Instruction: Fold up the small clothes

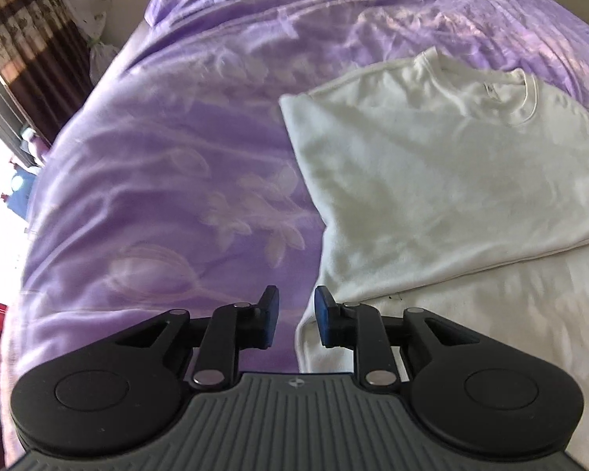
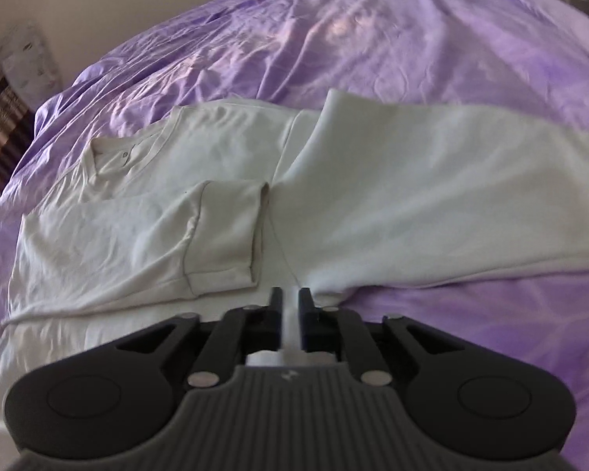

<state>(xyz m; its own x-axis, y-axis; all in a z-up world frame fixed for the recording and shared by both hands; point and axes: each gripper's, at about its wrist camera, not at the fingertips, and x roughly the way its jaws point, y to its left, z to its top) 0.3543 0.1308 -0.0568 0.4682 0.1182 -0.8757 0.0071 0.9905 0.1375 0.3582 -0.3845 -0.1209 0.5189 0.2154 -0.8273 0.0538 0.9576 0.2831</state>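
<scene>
On the purple bedspread (image 1: 169, 180) lies a white T-shirt (image 2: 392, 196), partly folded, collar toward the far left. Near its front edge, the right gripper (image 2: 290, 302) pinches white cloth. The left gripper (image 1: 296, 306) hangs spread, holding nothing, beside the shirt's left edge.

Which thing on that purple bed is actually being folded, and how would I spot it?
Look at the big purple bedspread covering the bed. On it lies a white T-shirt, partly folded, one short sleeve turned in over its body, with the right gripper pinching its cloth. It is the only pale garment on the purple, with a ribbed round collar.
</scene>
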